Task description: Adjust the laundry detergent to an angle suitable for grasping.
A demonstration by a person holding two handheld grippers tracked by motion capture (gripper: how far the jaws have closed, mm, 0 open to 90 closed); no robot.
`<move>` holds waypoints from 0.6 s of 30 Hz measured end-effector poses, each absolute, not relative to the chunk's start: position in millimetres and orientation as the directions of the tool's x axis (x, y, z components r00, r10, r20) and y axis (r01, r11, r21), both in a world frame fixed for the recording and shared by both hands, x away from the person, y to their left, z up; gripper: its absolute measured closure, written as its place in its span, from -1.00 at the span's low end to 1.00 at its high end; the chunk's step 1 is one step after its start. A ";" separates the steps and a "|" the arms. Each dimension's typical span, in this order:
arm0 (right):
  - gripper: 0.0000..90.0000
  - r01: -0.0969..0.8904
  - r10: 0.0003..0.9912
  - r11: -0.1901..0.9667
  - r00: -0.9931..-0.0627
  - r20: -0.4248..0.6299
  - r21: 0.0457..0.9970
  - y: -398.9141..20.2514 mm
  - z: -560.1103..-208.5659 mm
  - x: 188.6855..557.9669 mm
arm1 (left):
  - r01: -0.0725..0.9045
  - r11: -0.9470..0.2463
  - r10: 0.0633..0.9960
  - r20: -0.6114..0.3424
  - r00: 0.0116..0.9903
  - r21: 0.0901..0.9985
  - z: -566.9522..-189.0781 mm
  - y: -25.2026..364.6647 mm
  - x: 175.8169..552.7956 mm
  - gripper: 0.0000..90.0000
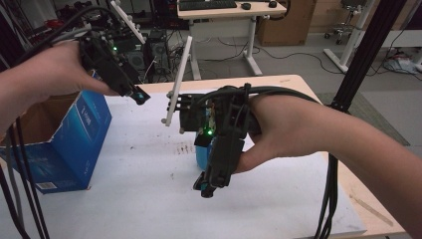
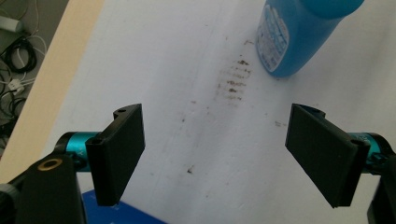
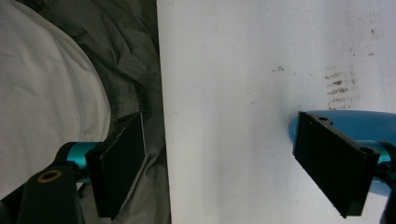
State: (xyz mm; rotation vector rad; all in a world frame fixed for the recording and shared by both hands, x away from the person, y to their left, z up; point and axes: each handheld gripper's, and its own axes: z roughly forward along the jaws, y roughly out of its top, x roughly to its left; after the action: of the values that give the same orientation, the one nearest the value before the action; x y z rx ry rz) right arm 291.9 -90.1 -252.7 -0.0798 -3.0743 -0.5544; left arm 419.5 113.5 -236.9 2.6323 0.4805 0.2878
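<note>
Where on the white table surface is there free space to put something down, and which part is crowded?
The widest bare patch lies on the white table between the blue box at the left and the right tool, running to the near edge. Another lies past the brown stains, toward the far edge. It is crowded around the blue bottle, which stands under the right hand.

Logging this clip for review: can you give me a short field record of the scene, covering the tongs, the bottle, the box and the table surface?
left tongs: open, nothing between the jaws, held above the table near the box
right tongs: open, nothing gripped, pointing down beside the bottle
blue bottle: on the white table cover, apart from both tongs' pads as far as the views show
blue box: open top, at the table's left
table cover: white, with a patch of brown marks near the bottle
</note>
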 end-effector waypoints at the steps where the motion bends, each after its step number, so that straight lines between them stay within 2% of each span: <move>1: -0.64 0.053 0.049 0.936 -0.999 0.022 0.349 -92.4 -252.0 291.2 | 0.278 -0.840 0.368 0.114 0.923 0.466 -242.0 109.5 417.0 -0.56; 18: -0.64 0.063 0.055 0.937 -0.998 0.031 0.343 -104.7 -255.0 285.4 | 0.230 -0.817 0.299 0.047 0.953 0.529 -285.7 65.8 397.1 -0.56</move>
State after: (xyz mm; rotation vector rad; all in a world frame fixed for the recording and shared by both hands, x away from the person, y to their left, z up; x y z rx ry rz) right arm 285.4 -104.7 -255.0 -0.0935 -3.0710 -0.5443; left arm 397.1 65.8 -285.7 2.5648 0.3755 0.1729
